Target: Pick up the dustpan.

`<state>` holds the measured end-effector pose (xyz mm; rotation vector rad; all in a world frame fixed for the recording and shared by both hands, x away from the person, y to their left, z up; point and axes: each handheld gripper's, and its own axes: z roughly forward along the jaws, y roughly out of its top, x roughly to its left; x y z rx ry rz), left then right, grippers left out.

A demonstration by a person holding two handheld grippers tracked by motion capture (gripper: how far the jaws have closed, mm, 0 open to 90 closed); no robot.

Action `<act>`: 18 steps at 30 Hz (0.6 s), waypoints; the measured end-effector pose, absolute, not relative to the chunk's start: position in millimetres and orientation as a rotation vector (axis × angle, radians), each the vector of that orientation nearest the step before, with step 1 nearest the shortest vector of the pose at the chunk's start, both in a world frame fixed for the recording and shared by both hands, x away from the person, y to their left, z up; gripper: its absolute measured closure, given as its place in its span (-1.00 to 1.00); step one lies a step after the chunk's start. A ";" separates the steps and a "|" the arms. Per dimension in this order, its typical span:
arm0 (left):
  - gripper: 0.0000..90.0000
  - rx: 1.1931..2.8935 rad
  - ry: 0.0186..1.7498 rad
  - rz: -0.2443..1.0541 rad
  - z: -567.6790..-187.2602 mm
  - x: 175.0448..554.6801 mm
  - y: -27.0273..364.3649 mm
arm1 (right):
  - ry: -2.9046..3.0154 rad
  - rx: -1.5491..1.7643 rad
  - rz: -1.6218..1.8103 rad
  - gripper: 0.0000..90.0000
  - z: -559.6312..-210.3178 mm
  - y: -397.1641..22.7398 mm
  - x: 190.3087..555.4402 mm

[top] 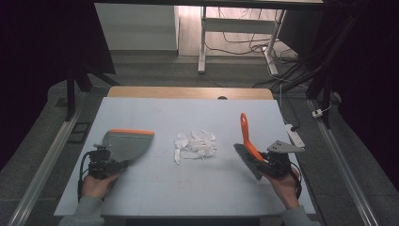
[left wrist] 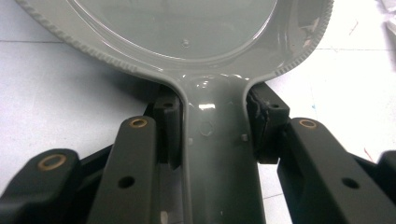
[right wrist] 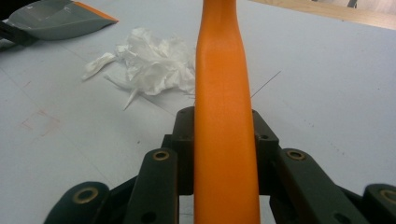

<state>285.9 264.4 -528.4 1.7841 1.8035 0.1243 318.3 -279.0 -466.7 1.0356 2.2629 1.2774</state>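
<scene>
Nearest the camera in the high view are the person's two hands, one at each lower corner of the table (top: 155, 186). Starting on the left: the left hand (top: 96, 185) holds the left gripper (top: 121, 164), whose jaws are clenched on the grey handle of the dustpan (top: 124, 144). In the left gripper view the pads press the dustpan (left wrist: 187, 28) handle from both sides, and the round grey pan spreads out just ahead of the jaws. The pan lies on the table, its orange lip on the side away from the person.

Ahead and to the right of that gripper, between the two tools, lies a small heap of torn white paper (top: 195, 143), touching neither tool. In the right gripper view the paper (right wrist: 154, 65) sits ahead and to the left of the jaws, with the dustpan (right wrist: 56, 21) farther off beyond it.

On the right, the right hand (top: 284, 186) holds the right gripper (top: 266, 162), clamped on the orange handle of the brush (top: 248, 141). The handle rises out past the jaws, away from the person; dark bristles hang on the paper side, well short of the heap. The brush (right wrist: 224, 116) handle runs straight up between the pads, pressed from both sides.
</scene>
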 end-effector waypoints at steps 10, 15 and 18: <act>0.36 1.760 1.772 0.140 -525.4 284.2 267.8 | 2.252 1.031 1.285 0.56 -464.8 -280.1 317.5; 0.36 1.744 1.716 0.164 -520.7 281.5 270.7 | 2.245 1.029 1.296 0.56 -463.7 -280.9 317.3; 0.36 1.739 1.684 0.180 -517.5 280.0 272.2 | 2.241 1.030 1.302 0.56 -463.3 -281.3 317.4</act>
